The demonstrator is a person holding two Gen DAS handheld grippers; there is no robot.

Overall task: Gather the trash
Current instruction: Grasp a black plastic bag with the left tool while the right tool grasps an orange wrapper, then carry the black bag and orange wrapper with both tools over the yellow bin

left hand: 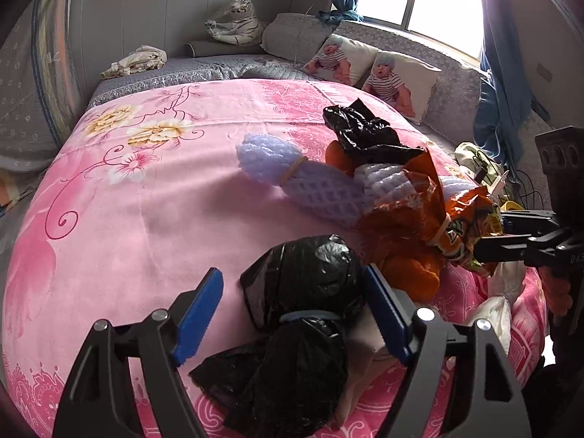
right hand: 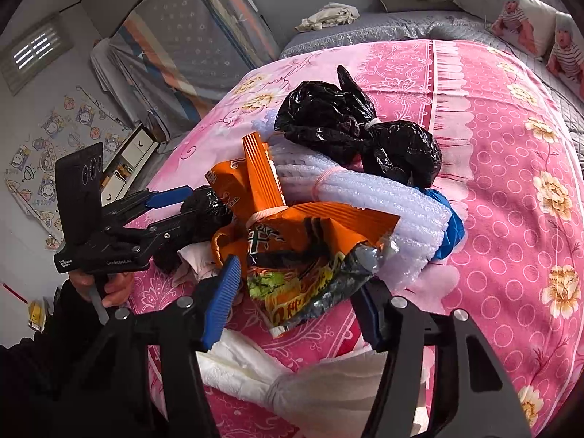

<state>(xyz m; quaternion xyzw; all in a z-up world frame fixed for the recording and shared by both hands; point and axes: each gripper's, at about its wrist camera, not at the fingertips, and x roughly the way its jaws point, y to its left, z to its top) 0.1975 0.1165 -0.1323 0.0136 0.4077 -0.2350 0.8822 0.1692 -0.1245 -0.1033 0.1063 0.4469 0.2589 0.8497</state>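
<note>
Trash lies in a loose pile on the pink floral blanket (left hand: pixel 120 219) that covers the bed. The pile comprises a tied black plastic bag (left hand: pixel 306 284) nearest the left wrist camera, a second black bag (right hand: pixel 350 127) at the far side, white foam netting (left hand: pixel 292 179) bound with a band, an orange snack wrapper (right hand: pixel 292 241), and white crumpled material (right hand: pixel 255 368) at the blanket's near edge. The left gripper (left hand: pixel 294 314) straddles the near black bag; its right blue pad (left hand: pixel 387 314) touches the bag, while its left pad stands apart, so the jaws are open and not clamped. The right gripper (right hand: pixel 295 303) straddles the lower end of the orange snack wrapper; the left pad stands just beside the wrapper, the right pad is partly hidden behind it, and a firm clamp cannot be confirmed. Two printed pillows (left hand: pixel 365 62) and a plush tiger (left hand: pixel 237 18) rest at the far end of the bed
</note>
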